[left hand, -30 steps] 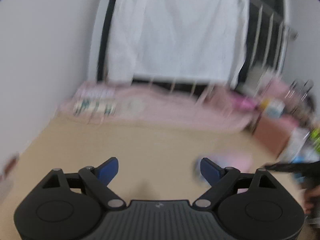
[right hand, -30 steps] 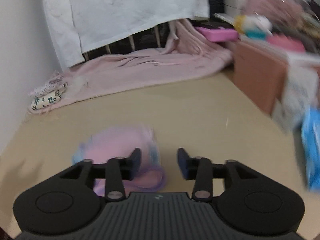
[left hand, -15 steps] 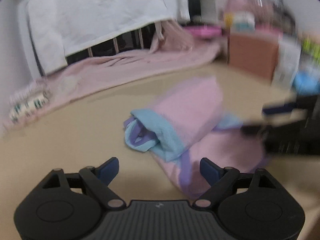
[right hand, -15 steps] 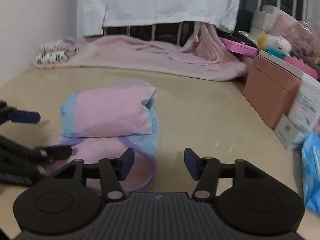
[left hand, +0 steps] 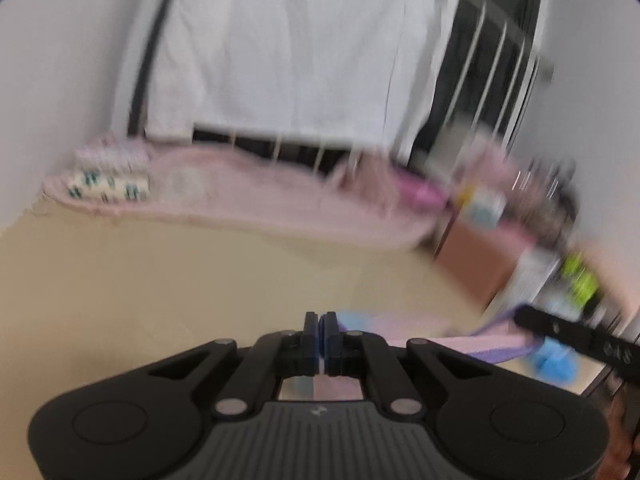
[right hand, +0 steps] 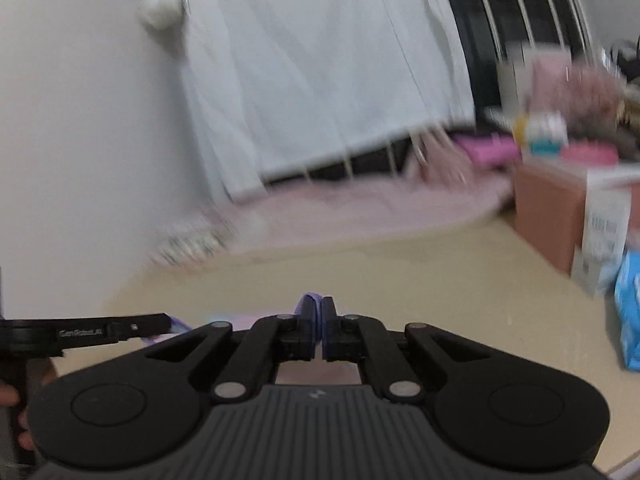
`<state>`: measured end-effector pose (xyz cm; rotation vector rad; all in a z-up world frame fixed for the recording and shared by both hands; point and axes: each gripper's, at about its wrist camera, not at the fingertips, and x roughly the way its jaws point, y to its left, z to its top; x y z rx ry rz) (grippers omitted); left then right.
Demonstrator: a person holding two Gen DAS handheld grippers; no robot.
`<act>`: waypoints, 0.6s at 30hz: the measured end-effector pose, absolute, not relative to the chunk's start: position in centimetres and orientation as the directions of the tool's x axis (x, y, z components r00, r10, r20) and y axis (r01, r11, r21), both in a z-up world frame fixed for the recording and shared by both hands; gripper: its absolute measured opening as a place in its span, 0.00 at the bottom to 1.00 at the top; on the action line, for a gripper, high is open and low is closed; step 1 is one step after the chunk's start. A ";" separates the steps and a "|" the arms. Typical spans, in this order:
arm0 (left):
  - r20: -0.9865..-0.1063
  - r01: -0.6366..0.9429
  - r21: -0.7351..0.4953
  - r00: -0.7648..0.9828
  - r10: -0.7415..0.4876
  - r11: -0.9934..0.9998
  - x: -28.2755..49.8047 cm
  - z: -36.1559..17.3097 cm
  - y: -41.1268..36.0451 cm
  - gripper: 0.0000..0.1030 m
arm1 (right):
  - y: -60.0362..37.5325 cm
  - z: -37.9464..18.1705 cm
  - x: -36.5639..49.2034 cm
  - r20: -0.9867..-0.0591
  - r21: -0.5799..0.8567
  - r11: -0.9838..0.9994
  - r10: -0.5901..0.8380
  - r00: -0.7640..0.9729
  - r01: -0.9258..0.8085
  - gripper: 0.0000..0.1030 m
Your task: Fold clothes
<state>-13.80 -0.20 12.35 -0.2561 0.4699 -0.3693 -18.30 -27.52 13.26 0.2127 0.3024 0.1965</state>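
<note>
Pink cloth with purple and light blue trim, the garment (left hand: 404,326), lies low on the beige tabletop (left hand: 200,280), mostly hidden behind the two tools. The left tool (left hand: 321,322) has just been closing and its blue pads now stand pressed together; a strip of the pink and blue fabric shows through the gap under the fingers, but whether any of it is pinched between the pads cannot be told through the blur. The right tool (right hand: 317,314) has likewise just been closing, and a fold of purple edge pokes up between its pads, so it seems clamped on the garment's hem. Each tool shows in the other's view as a dark bar: the right one at the right edge of the left view, over the purple hem, the left one at the left edge of the right view, with a bit of a hand (right hand: 10,396) below it.

Far across the tabletop a pink blanket (left hand: 260,204) lies heaped along the wall, with a white sheet (left hand: 288,52) hanging over dark railings above it. At the far left a small patterned bundle (left hand: 108,188) rests on the blanket. On the right stand a brown box (right hand: 548,208) and a blue packet (right hand: 630,312).
</note>
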 end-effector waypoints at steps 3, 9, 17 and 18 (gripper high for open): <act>-0.280 0.321 -0.324 0.866 -0.414 0.890 -17.3 16.2 1.2 0.01 | -25.7 17.4 -22.9 -0.127 0.238 0.937 0.293 0.948 -0.257 0.02; -0.264 0.303 -0.279 0.888 -0.376 0.911 -13.1 20.5 1.1 0.01 | -24.0 21.8 -19.8 -0.098 0.171 0.957 0.252 0.963 -0.233 0.02; -0.151 0.237 -0.207 0.951 -0.270 0.949 -2.5 36.6 -1.6 0.01 | -20.5 34.1 -8.7 0.072 0.007 0.992 0.123 0.990 -0.124 0.02; -0.091 0.255 -0.206 0.956 -0.278 0.945 -4.0 38.3 -1.1 0.01 | -20.0 36.1 -9.7 0.132 -0.016 0.994 0.109 0.985 -0.108 0.02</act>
